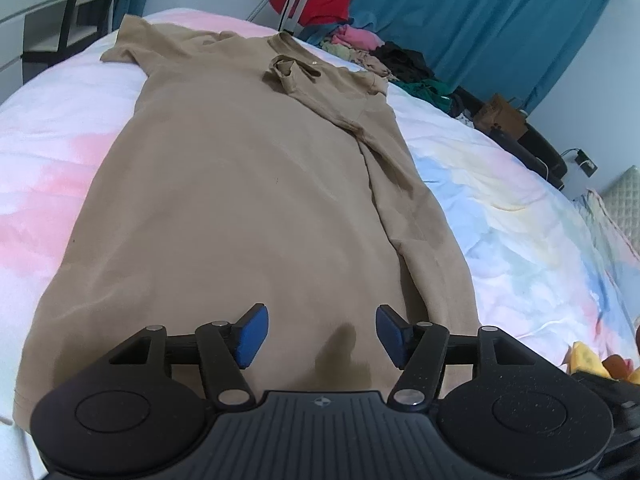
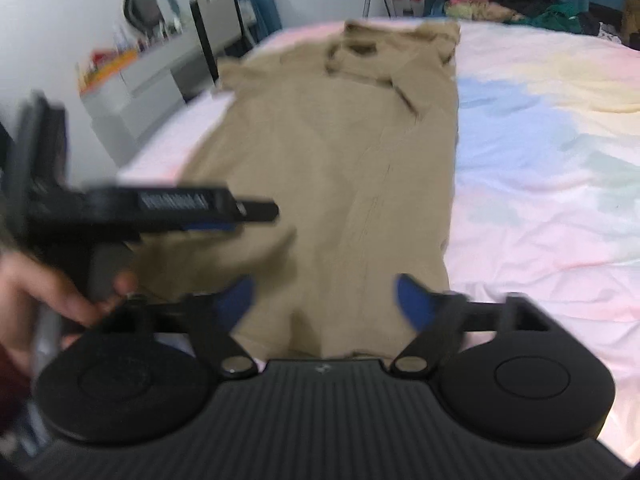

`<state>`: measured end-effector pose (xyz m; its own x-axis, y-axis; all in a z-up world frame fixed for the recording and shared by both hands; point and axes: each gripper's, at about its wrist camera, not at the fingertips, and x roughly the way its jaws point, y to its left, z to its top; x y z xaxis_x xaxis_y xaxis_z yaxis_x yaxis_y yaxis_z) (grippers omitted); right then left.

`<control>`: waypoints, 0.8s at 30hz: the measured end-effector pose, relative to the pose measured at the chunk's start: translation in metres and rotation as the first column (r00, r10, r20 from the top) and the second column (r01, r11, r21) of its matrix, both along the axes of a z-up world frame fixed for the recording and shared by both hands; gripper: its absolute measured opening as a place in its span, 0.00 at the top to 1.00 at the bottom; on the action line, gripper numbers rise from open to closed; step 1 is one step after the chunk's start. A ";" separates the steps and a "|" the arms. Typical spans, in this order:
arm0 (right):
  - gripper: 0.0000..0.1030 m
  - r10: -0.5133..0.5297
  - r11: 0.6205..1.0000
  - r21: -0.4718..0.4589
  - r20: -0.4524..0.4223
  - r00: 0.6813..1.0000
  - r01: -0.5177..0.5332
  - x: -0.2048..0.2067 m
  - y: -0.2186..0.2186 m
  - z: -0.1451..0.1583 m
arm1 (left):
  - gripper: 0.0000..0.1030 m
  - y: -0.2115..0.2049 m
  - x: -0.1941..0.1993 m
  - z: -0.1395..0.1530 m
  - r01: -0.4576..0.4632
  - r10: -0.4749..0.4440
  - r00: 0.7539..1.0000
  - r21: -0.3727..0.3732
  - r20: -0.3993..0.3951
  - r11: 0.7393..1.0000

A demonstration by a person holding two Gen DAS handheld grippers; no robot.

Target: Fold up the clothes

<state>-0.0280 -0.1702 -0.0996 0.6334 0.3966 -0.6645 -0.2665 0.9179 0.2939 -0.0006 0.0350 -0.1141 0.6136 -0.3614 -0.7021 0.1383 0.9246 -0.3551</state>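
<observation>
Tan shirt (image 1: 248, 184): lies flat along the bed, collar at the far end, hem nearest the tools; its right side and sleeve are folded inward over the body, the left sleeve spread out.
Bed (image 1: 520, 232): covered in a pastel sheet of pink, blue and yellow.
Left tool (image 1: 322, 336): blue pads well apart, hovering over the hem with nothing between them.
Right tool (image 2: 326, 300): pads spread wide above the folded edge near the hem, gripping nothing; the view is blurred.
Hand (image 2: 44, 292): at the left edge of the right view, holding the left tool's handle.
Clothes pile (image 1: 380, 56): heaped beyond the bed by a blue curtain.
</observation>
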 end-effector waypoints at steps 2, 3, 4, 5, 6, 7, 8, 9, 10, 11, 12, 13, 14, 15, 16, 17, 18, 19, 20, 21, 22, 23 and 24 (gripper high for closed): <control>0.19 -0.042 0.998 0.049 0.025 0.999 0.040 0.002 -0.012 0.015 | 0.36 -0.001 -0.001 0.001 0.005 -0.005 1.000 0.005 0.012 1.000; 0.19 -0.076 0.994 0.076 0.038 0.996 0.073 0.005 -0.021 0.023 | 0.35 -0.001 -0.001 0.002 0.007 -0.008 1.000 0.001 0.016 1.000; 0.19 -0.114 0.989 0.101 0.051 0.992 0.109 0.008 -0.030 0.031 | 0.33 -0.002 -0.001 0.002 0.010 -0.010 1.000 -0.002 0.021 1.000; 0.19 -0.157 0.981 0.126 0.068 0.985 0.148 0.014 -0.039 0.040 | 0.31 -0.001 0.000 0.002 0.010 -0.010 1.000 -0.009 0.024 1.000; 0.19 -0.200 0.971 0.152 0.085 0.976 0.186 0.020 -0.050 0.048 | 0.31 0.000 0.000 0.002 0.008 -0.008 1.000 -0.020 0.026 1.000; 0.19 -0.244 0.958 0.178 0.100 0.965 0.224 0.028 -0.060 0.057 | 0.30 0.001 0.000 0.002 0.005 -0.004 1.000 -0.033 0.028 0.999; 0.19 -0.286 0.944 0.205 0.114 0.951 0.259 0.035 -0.069 0.065 | 0.29 0.002 0.001 0.002 0.001 0.000 1.000 -0.046 0.030 0.999; 0.19 -0.324 0.929 0.229 0.128 0.937 0.290 0.042 -0.078 0.071 | 0.28 0.004 0.002 0.002 -0.004 0.006 0.999 -0.062 0.035 0.998; 0.19 -0.359 0.915 0.251 0.144 0.922 0.317 0.048 -0.086 0.076 | 0.27 0.006 0.003 0.002 -0.009 0.013 0.999 -0.078 0.040 0.997; 0.19 -0.390 0.902 0.268 0.163 0.906 0.340 0.053 -0.093 0.078 | 0.27 0.007 0.005 0.003 -0.015 0.019 0.999 -0.094 0.045 0.995; 0.19 -0.419 0.889 0.283 0.181 0.890 0.361 0.057 -0.099 0.079 | 0.27 0.007 0.008 0.003 -0.017 0.022 0.999 -0.110 0.048 0.994; 0.19 -0.448 0.875 0.297 0.194 0.873 0.383 0.060 -0.106 0.076 | 0.26 0.006 0.013 0.003 -0.016 0.022 0.999 -0.124 0.048 0.992; 0.19 -0.472 0.862 0.307 0.194 0.860 0.404 0.062 -0.112 0.070 | 0.26 0.006 0.020 0.003 -0.017 0.023 0.999 -0.141 0.043 0.990; 0.19 -0.490 0.851 0.314 0.187 0.851 0.421 0.063 -0.118 0.061 | 0.26 0.005 0.027 0.003 -0.018 0.024 0.999 -0.159 0.036 0.987; 0.19 -0.503 0.843 0.314 0.177 0.846 0.436 0.064 -0.124 0.051 | 0.26 0.004 0.037 0.003 -0.020 0.026 0.999 -0.170 0.029 0.985; 0.19 -0.511 0.840 0.302 0.162 0.844 0.451 0.065 -0.130 0.041 | 0.26 0.003 0.047 0.003 -0.024 0.028 0.999 -0.177 0.022 0.984; 0.19 -0.518 0.838 0.285 0.146 0.842 0.466 0.067 -0.136 0.032 | 0.26 0.000 0.060 0.003 -0.028 0.032 0.999 -0.177 0.017 0.984; 0.19 -0.529 0.833 0.269 0.131 0.838 0.484 0.068 -0.142 0.023 | 0.26 -0.004 0.074 0.002 -0.033 0.036 0.999 -0.173 0.013 0.984; 0.19 -0.543 0.824 0.260 0.113 0.832 0.503 0.070 -0.148 0.016 | 0.26 -0.008 0.088 0.002 -0.038 0.040 0.999 -0.169 0.009 0.985; 0.18 -0.557 0.814 0.257 0.093 0.826 0.520 0.072 -0.153 0.011 | 0.26 -0.013 0.103 0.000 -0.042 0.043 0.999 -0.165 0.006 0.985; 0.18 -0.568 0.803 0.265 0.072 0.820 0.533 0.075 -0.159 0.007 | 0.26 -0.017 0.118 -0.002 -0.047 0.049 0.999 -0.165 0.005 0.985; 0.18 -0.575 0.792 0.287 0.057 0.816 0.538 0.078 -0.163 0.004 | 0.26 -0.021 0.135 -0.005 -0.056 0.057 0.998 -0.171 0.001 0.984; 0.19 -0.579 0.784 0.309 0.050 0.813 0.539 0.081 -0.164 0.002 | 0.26 -0.025 0.151 -0.008 -0.065 0.065 0.998 -0.178 -0.004 0.982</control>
<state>0.0535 -0.3347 -0.0976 0.8742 0.0928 -0.4767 0.2138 0.8078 0.5494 0.1507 0.0101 -0.1223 0.6413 -0.4398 -0.6288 0.0808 0.8536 -0.5146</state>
